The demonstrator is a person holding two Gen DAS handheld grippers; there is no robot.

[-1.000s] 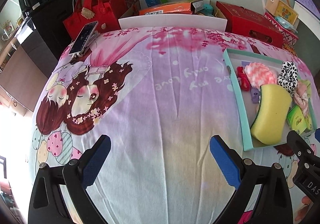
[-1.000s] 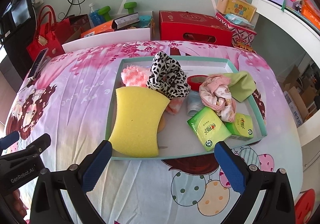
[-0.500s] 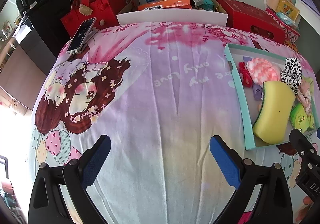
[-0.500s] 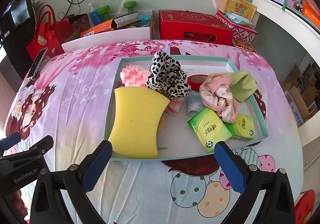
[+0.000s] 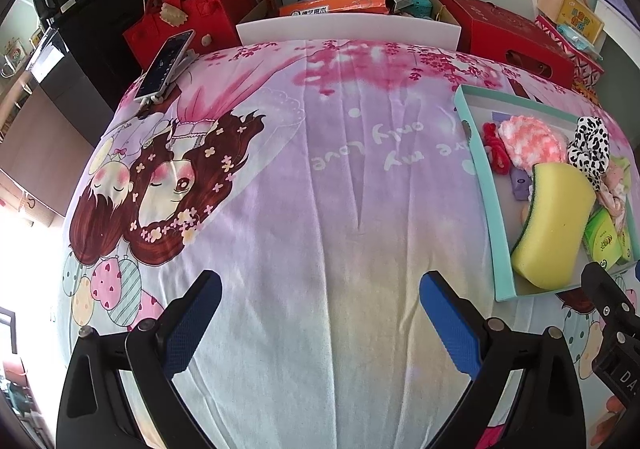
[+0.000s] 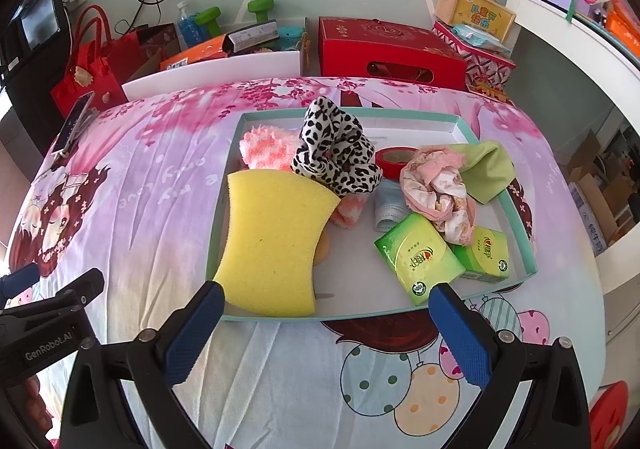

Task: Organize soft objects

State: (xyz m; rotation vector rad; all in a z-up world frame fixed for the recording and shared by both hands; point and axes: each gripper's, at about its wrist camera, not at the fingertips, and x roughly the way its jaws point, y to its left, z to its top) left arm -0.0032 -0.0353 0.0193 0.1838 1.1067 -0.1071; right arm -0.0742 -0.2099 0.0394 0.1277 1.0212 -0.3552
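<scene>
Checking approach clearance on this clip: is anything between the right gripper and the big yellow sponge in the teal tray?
Nothing visible blocks it. The right gripper is open, just short of the teal cardboard tray's near rim, and the curved yellow foam sponge lies right behind that low rim with its top face uncovered. Only the black-and-white spotted fabric scrunchie overlaps its far corner.

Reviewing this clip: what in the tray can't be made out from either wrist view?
- Orange item: right wrist view, mostly under the yellow sponge; identity unclear.
- Purple item: left wrist view, partly behind the sponge; absent from the right view.
- Pale blue fabric: right wrist view, half covered by the pink floral cloth.
- Tissue packs: print too small to read.
</scene>
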